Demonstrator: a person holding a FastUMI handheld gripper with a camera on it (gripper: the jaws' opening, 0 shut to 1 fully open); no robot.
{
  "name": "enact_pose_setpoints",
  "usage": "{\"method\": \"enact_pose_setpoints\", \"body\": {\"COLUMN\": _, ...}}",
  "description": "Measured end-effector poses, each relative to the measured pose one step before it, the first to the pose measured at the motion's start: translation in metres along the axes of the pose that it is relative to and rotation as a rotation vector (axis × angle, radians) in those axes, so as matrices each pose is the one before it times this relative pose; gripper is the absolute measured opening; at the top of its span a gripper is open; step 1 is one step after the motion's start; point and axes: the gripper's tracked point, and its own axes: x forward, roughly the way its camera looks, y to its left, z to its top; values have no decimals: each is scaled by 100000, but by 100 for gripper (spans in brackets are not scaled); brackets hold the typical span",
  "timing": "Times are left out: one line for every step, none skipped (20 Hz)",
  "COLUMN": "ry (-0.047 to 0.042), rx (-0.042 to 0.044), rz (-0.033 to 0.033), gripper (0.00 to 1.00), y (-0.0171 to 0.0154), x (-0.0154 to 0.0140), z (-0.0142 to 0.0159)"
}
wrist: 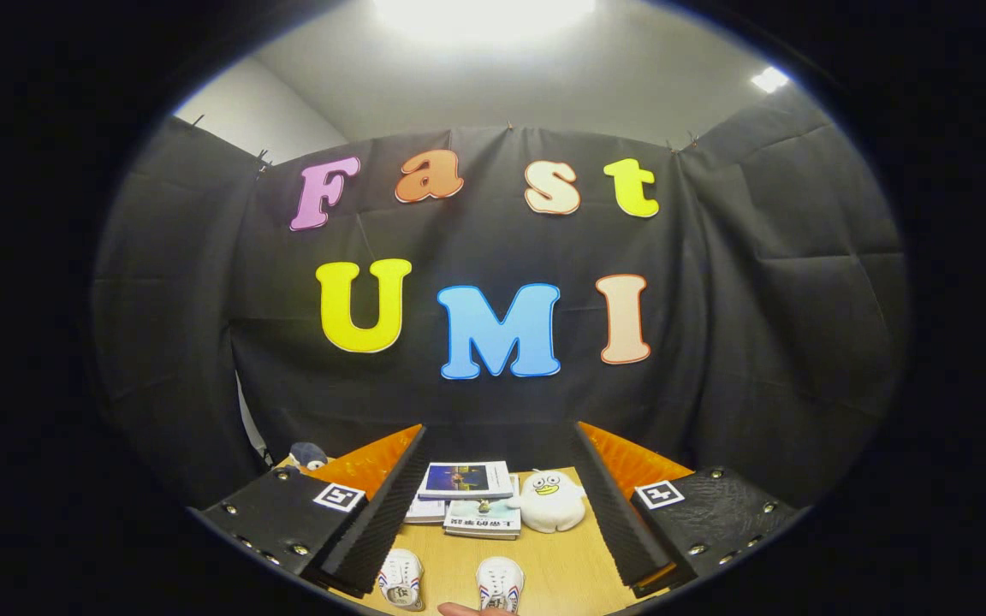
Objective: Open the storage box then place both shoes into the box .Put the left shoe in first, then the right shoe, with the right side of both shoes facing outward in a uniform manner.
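Our gripper (493, 547) has its fingers wide apart and holds nothing. Nearest, a fingertip (463, 609) of a person shows by the shoes. The left shoe (401, 579) and the right shoe (500, 584) stand on the table (557, 569) between the fingers, a little apart. We judge them light and soft, so we would pinch the firmer heel rim. Beyond them lie books (467, 481) and a white plush (551, 501). We see no box here
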Motion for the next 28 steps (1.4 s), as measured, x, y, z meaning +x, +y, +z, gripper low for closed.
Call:
{"method": "enact_pose_setpoints", "body": {"ry": -89, "rx": -113, "rz": -72, "gripper": 99, "y": -189, "x": 208, "z": 62}}
{"method": "enact_pose_setpoints", "body": {"ry": -725, "rx": -121, "rz": -680, "gripper": 99, "y": -298, "x": 111, "z": 144}}
{"method": "enact_pose_setpoints", "body": {"ry": -637, "rx": 184, "rz": -691, "gripper": 99, "y": -196, "x": 69, "z": 94}}
{"method": "enact_pose_setpoints", "body": {"ry": -350, "rx": 362, "rz": 408, "gripper": 99, "y": 169, "x": 113, "z": -109}}
{"method": "enact_pose_setpoints", "body": {"ry": 200, "rx": 67, "rz": 1484, "gripper": 99, "y": 429, "x": 169, "z": -149}}
{"method": "enact_pose_setpoints", "body": {"ry": 747, "rx": -270, "rz": 1587, "gripper": 99, "y": 355, "x": 223, "z": -387}}
{"method": "enact_pose_setpoints", "body": {"ry": 508, "rx": -377, "rz": 1409, "gripper": 99, "y": 303, "x": 309, "z": -279}}
{"method": "enact_pose_setpoints", "body": {"ry": 547, "rx": -226, "rz": 1259, "gripper": 99, "y": 293, "x": 269, "z": -410}}
{"method": "enact_pose_setpoints", "body": {"ry": 785, "rx": 124, "rz": 1976, "gripper": 99, "y": 637, "x": 320, "z": -443}}
{"method": "enact_pose_setpoints", "body": {"ry": 1141, "rx": 426, "rz": 2309, "gripper": 99, "y": 748, "x": 263, "z": -737}}
{"method": "enact_pose_setpoints", "body": {"ry": 1209, "rx": 764, "rz": 2591, "gripper": 99, "y": 733, "x": 310, "z": -649}}
{"method": "enact_pose_setpoints", "body": {"ry": 1205, "rx": 999, "rz": 2201, "gripper": 99, "y": 651, "x": 378, "z": -718}}
{"method": "enact_pose_setpoints", "body": {"ry": 1272, "rx": 879, "rz": 1982, "gripper": 99, "y": 521, "x": 322, "z": -661}}
{"method": "enact_pose_setpoints", "body": {"ry": 1580, "rx": 524, "rz": 1912, "gripper": 99, "y": 581, "x": 455, "z": -875}}
{"method": "enact_pose_setpoints", "body": {"ry": 1597, "rx": 410, "rz": 1863, "gripper": 99, "y": 616, "x": 351, "z": -724}}
{"method": "enact_pose_setpoints", "body": {"ry": 1368, "rx": 364, "rz": 2326, "gripper": 99, "y": 631, "x": 448, "z": -747}}
{"method": "enact_pose_setpoints", "body": {"ry": 1716, "rx": 458, "rz": 2145, "gripper": 99, "y": 585, "x": 520, "z": -772}}
{"method": "enact_pose_setpoints", "body": {"ry": 2143, "rx": 761, "rz": 2244, "gripper": 99, "y": 649, "x": 487, "z": -1061}}
{"method": "enact_pose_setpoints", "body": {"ry": 2194, "rx": 1346, "rz": 3252, "gripper": 99, "y": 697, "x": 490, "z": -930}}
{"method": "enact_pose_setpoints", "body": {"ry": 2515, "rx": 1813, "rz": 3984, "gripper": 99, "y": 976, "x": 683, "z": -1136}}
{"method": "enact_pose_setpoints", "body": {"ry": 2735, "rx": 1739, "rz": 3587, "gripper": 99, "y": 795, "x": 632, "z": -1187}}
{"method": "enact_pose_setpoints", "body": {"ry": 3341, "rx": 1862, "rz": 3761, "gripper": 99, "y": 807, "x": 868, "z": -1476}}
{"method": "enact_pose_setpoints", "body": {"ry": 2981, "rx": 1489, "rz": 3047, "gripper": 99, "y": 678, "x": 906, "z": -1232}}
{"method": "enact_pose_setpoints", "body": {"ry": 3114, "rx": 1131, "rz": 2502, "gripper": 99, "y": 517, "x": 973, "z": -1298}}
{"method": "enact_pose_setpoints", "body": {"ry": 3129, "rx": 1204, "rz": 1965, "gripper": 100, "y": 386, "x": 801, "z": -1199}}
{"method": "enact_pose_setpoints", "body": {"ry": 3605, "rx": 1552, "rz": 2429, "gripper": 99, "y": 493, "x": 961, "z": -1668}}
{"method": "enact_pose_setpoints", "body": {"ry": 4011, "rx": 1664, "rz": 2776, "gripper": 100, "y": 591, "x": 1111, "z": -1328}}
{"method": "enact_pose_setpoints", "body": {"ry": 3267, "rx": 1606, "rz": 1773, "gripper": 100, "y": 362, "x": 931, "z": -1076}}
